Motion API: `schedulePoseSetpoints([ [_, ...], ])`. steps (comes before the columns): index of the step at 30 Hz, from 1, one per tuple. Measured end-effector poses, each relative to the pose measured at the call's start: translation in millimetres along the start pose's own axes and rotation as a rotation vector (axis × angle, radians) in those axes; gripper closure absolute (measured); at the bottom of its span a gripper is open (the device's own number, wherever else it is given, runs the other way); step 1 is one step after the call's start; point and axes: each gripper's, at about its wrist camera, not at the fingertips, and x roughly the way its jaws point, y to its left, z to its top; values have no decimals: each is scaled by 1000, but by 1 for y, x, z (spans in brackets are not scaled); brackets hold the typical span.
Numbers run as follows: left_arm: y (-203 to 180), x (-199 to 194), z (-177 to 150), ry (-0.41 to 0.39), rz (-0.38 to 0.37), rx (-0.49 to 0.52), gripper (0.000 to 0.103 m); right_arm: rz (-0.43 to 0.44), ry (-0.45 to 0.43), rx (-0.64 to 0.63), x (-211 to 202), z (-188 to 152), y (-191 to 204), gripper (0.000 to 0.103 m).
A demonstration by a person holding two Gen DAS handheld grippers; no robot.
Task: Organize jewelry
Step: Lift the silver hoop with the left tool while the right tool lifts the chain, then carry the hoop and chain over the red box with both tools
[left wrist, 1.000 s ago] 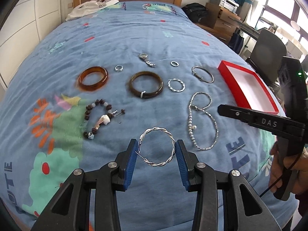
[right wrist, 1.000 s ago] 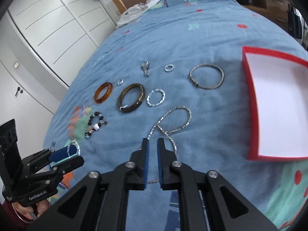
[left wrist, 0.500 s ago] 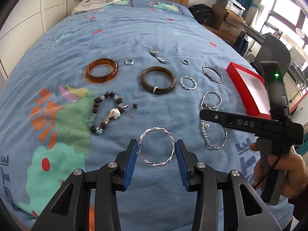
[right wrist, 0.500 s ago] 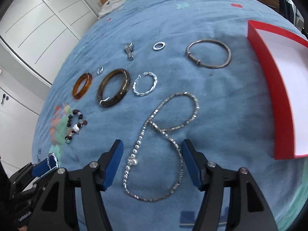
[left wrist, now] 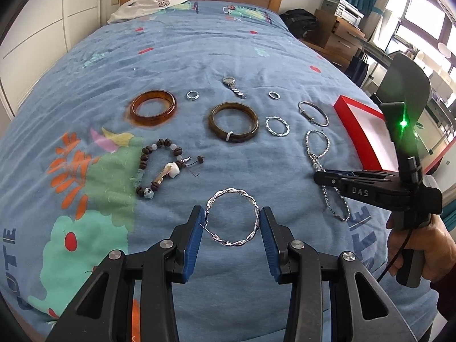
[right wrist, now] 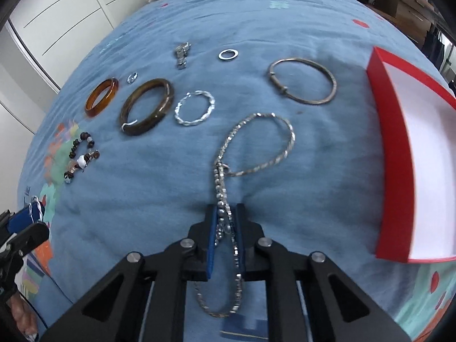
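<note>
Dropped from wide open, right gripper (right wrist: 225,228) closing on beaded necklace (right wrist: 221,188), strands pinched for lifting. Left gripper (left wrist: 231,225) clamped across twisted silver hoop (left wrist: 232,218). Beyond, red box (right wrist: 396,154) waiting, likely destination.

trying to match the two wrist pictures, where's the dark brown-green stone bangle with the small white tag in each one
Left wrist view: the dark brown-green stone bangle with the small white tag lies centre, upper middle, on the blue bedspread.
Right wrist view: the same bangle lies left of centre, upper half.
Shared landmark: the small twisted silver hoop lies just right of the bangle in both views.
</note>
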Motion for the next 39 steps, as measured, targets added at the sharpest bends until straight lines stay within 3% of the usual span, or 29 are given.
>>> schedulePoseSetpoints([
  [5, -7, -6, 5, -11, 0, 11, 63, 59, -61, 23, -22, -3, -9, 91],
  [13, -42, -18, 24, -34, -27, 73, 63, 112, -214, 51, -96, 3, -26, 91],
  [27, -172, -7, 85, -75, -186, 227, 63, 24, -418, 95, -215, 35, -122, 91],
  [32, -219, 10, 107, -81, -230, 278, 63, -7, -430, 101, -226, 48, -156, 91],
  [39, -266, 63, 128, -41, -248, 315, 63, -1, -380, 124, -198, 53, -206, 91],
])
